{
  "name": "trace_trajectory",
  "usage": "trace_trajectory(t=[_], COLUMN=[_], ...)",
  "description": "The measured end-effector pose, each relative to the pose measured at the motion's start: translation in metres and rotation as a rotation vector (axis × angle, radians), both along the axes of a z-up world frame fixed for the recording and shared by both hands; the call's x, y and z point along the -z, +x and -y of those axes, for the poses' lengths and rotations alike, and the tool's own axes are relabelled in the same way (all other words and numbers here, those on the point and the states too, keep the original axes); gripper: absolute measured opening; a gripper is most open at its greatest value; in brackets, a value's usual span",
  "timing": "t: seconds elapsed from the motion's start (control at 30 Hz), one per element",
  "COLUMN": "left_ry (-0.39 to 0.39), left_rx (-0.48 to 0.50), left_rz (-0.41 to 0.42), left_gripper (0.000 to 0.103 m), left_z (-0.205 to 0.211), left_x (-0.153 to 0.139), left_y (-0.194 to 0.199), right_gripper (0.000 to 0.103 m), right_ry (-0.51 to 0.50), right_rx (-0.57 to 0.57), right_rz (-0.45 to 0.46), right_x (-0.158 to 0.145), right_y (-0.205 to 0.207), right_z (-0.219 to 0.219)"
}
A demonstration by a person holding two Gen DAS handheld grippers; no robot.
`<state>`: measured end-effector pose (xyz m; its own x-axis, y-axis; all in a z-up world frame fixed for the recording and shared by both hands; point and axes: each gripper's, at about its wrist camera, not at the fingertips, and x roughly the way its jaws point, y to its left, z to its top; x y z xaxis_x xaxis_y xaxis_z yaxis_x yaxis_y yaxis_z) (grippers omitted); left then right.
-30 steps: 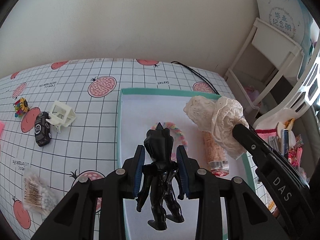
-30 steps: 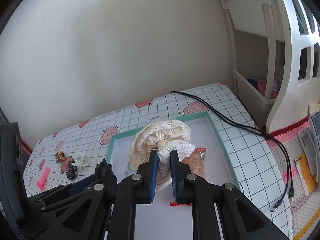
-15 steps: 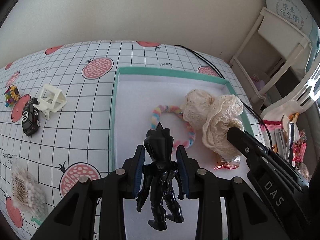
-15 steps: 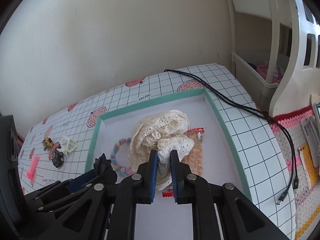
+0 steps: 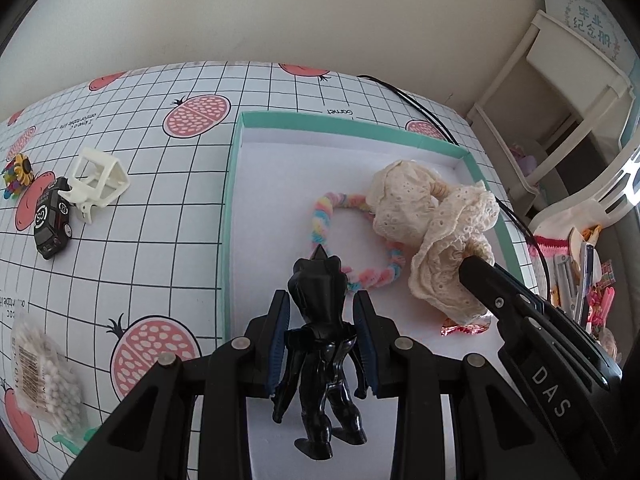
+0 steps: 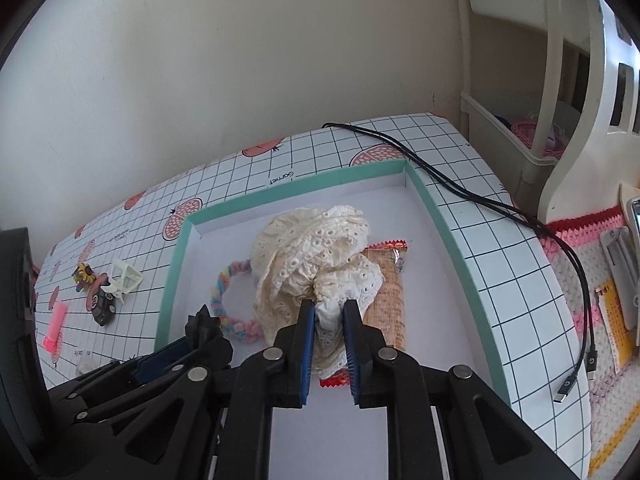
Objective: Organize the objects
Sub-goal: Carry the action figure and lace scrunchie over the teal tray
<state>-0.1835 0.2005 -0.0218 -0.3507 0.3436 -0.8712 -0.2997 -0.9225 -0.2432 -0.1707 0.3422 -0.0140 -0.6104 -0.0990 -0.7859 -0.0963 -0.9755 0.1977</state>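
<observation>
- Worktop (image 5: 168, 216), gridded cloth with pink fruit prints, carrying the loose items at far left: a bag of cotton swabs (image 5: 44, 376) at the near edge, a flower hair tie (image 5: 17, 170) farther back, a black toy car (image 5: 52, 222) and, touching the car's far end, a white plastic frame (image 5: 98, 182).
- Pink clip (image 6: 54, 326), seen only from my right wrist, lying on the worktop nearer than the car.
- Tray (image 5: 228, 216), teal-rimmed with a white floor, standing right of those items.
- My left gripper (image 5: 322, 310), over the tray's near left part, jaws clenched on the black figurine (image 5: 320, 344); I hold it at the torso, its head pointing away, its legs hanging towards the camera.
- Pastel braided hair loop (image 5: 320, 220), lying on the tray floor just beyond the figurine's head, its right side under the lace.
- Cream lace cloth (image 5: 428, 232), bunched in the tray's right half, covering part of the loop and of a snack packet.
- My right gripper (image 6: 328, 314), jaws clenched on the near fold of the lace cloth; whether the cloth rests on the tray floor I cannot tell.
- Orange snack packet (image 6: 390, 292), flat on the tray floor, beside and partly under the cloth.
- Black cable (image 6: 500, 208), running over the worktop right of the tray.
</observation>
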Motion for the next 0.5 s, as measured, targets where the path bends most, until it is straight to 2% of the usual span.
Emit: trace_trajectory(t=[0.1, 0.33, 0.5], left_ry=[0.003, 0.004, 0.004], left_rx=[0.004, 0.011, 0.012], left_rz=[0.005, 0.000, -0.003], left_gripper=[0.034, 0.034, 0.041], left_z=[-0.001, -0.002, 0.001], left_x=[-0.001, -0.009, -0.016], left_y=[0.000, 0.000, -0.001], right_gripper=[0.017, 0.026, 0.035], right_ry=[0.007, 0.037, 0.051], right_rx=[0.000, -0.001, -0.008], right_rz=[0.002, 0.009, 0.010], right_x=[-0.002, -0.006, -0.010], right_y=[-0.001, -0.001, 0.001], right_z=[0.000, -0.001, -0.002])
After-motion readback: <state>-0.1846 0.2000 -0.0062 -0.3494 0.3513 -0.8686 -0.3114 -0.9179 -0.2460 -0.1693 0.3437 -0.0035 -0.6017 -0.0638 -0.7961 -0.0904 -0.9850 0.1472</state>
